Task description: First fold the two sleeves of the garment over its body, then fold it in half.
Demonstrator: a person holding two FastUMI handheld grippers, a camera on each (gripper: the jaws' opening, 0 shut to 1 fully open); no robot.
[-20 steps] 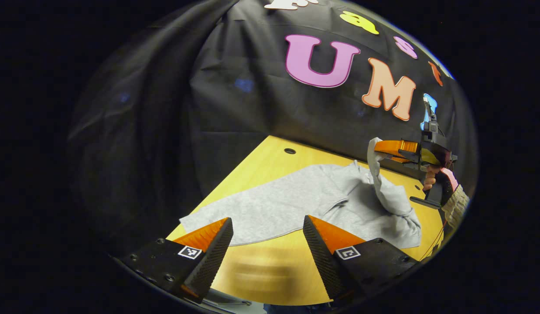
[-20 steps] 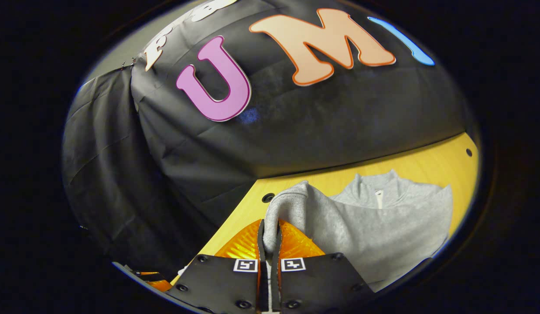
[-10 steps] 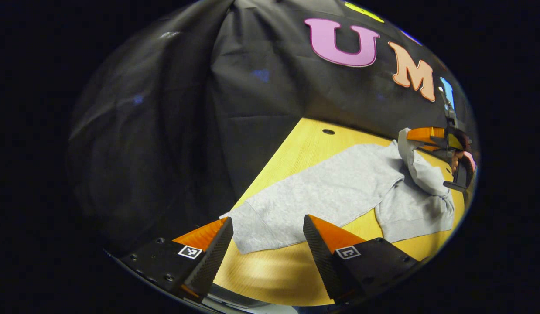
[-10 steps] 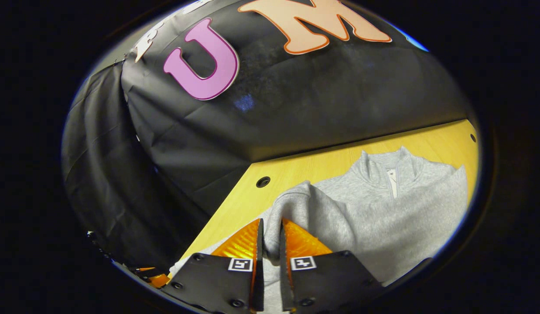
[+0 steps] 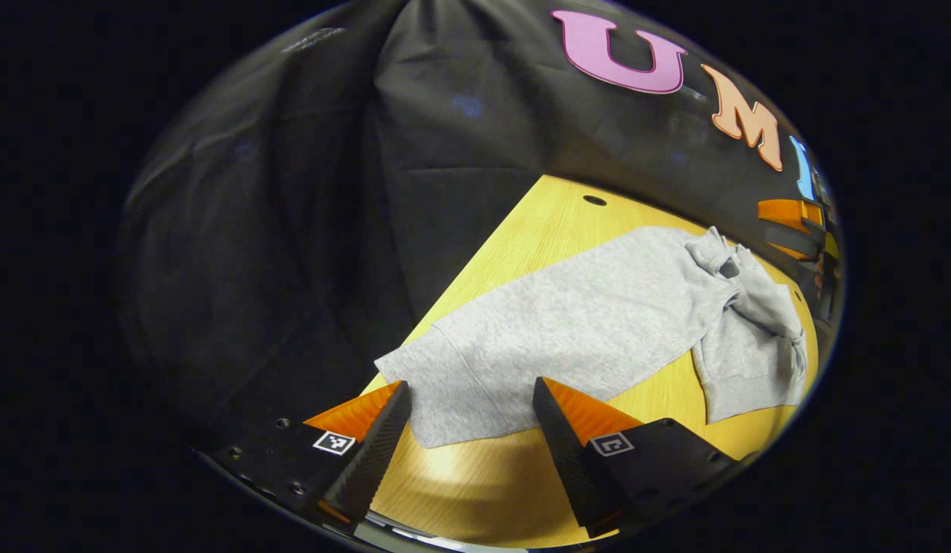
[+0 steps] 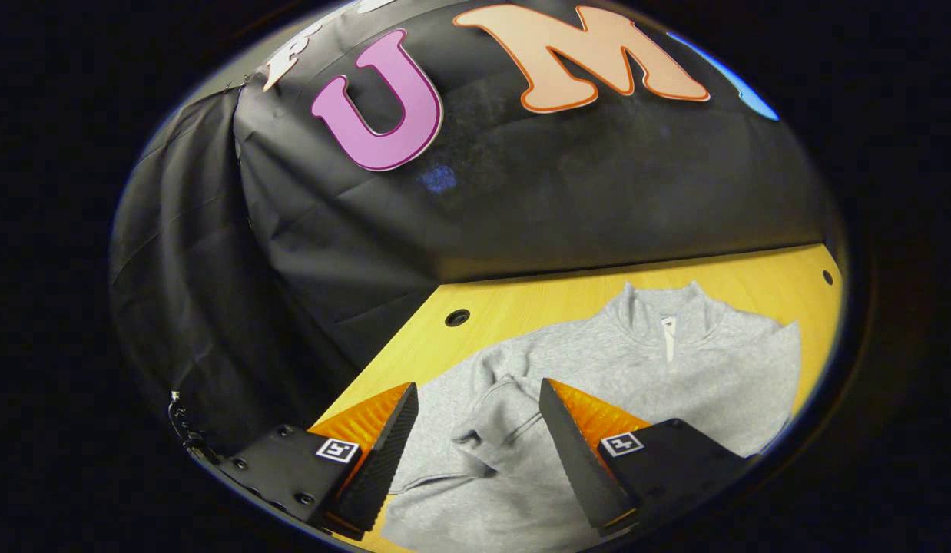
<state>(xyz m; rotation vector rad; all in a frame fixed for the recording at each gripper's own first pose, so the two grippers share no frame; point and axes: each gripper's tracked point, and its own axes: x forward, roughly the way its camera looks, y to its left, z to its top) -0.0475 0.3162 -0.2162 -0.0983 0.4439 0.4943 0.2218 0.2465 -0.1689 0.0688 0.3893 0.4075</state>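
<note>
A grey zip-neck sweatshirt lies on the yellow wooden table. Its near end, with a ribbed band, reaches between the tips of my left gripper, which stands open just above the table with nothing held. In the right gripper view the sweatshirt shows its collar toward the wall. One sleeve lies crumpled across the body. My right gripper hovers open over that sleeve. The right gripper also appears at the far right of the left gripper view.
Black cloth walls close the table at the back and on the left. Small round holes sit near the table's far edge. Bare wood runs between the collar and the wall.
My right gripper opened and let go of the sleeve, which dropped onto the body. The left gripper moved closer to the garment's near end, staying open.
</note>
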